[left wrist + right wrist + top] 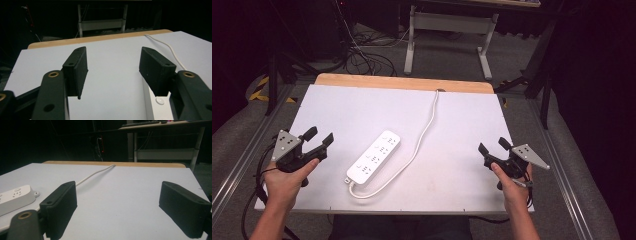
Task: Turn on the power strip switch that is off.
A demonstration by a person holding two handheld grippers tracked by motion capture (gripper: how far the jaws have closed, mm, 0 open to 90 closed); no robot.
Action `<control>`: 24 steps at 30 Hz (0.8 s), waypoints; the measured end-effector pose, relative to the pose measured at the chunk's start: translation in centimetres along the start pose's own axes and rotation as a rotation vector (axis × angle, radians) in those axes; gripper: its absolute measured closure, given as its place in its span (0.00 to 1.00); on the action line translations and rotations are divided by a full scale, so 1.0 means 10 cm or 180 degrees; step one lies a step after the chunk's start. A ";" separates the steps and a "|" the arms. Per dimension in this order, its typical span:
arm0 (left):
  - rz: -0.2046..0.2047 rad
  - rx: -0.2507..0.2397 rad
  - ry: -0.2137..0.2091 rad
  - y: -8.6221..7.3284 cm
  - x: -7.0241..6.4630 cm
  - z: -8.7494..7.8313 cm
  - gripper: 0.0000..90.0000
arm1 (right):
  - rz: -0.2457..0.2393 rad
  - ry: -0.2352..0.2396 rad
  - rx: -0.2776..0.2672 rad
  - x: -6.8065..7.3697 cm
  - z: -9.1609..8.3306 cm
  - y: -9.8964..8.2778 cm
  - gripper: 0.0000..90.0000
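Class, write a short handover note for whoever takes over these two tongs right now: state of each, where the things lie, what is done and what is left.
Left tongs: open, holding nothing, at the table's left.
Right tongs: open, holding nothing, at the right.
Power strip: lies flat and slantwise mid-table between them, untouched.
Its cord: loops from the near end and runs off the far edge.
Done: nothing yet.
Left: probably reach in and grip the strip.

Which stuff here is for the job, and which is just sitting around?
For the job:
- white power strip, lying flat on the table
- its white cord, running to the far edge
- left gripper and right gripper, both open and empty

Just around:
- white table
- desk frame behind
- floor cables
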State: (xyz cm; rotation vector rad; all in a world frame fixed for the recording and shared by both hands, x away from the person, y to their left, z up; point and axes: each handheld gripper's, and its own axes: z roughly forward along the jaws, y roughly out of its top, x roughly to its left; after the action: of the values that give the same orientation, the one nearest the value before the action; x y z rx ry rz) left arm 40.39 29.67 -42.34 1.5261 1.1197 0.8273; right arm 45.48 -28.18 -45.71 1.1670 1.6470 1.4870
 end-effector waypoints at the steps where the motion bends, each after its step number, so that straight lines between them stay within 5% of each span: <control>1: -0.0024 -0.0011 0.0009 0.00 0.01 -0.01 0.42 | -0.0002 0.0007 0.0009 0.00 0.00 0.00 0.17; 15: -0.0137 -0.0030 0.0086 -0.02 0.15 -0.05 0.35 | 0.0000 0.0006 0.0015 0.01 0.00 0.00 0.17; 24: -0.0305 0.0030 0.0048 -0.04 0.27 -0.05 0.15 | -0.0001 0.0009 0.0013 0.01 0.01 0.00 0.17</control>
State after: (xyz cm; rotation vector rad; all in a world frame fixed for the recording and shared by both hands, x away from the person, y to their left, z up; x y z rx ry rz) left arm 40.74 32.41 -42.72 1.4642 1.1997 0.7703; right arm 45.51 -28.11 -45.70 1.1675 1.6527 1.4864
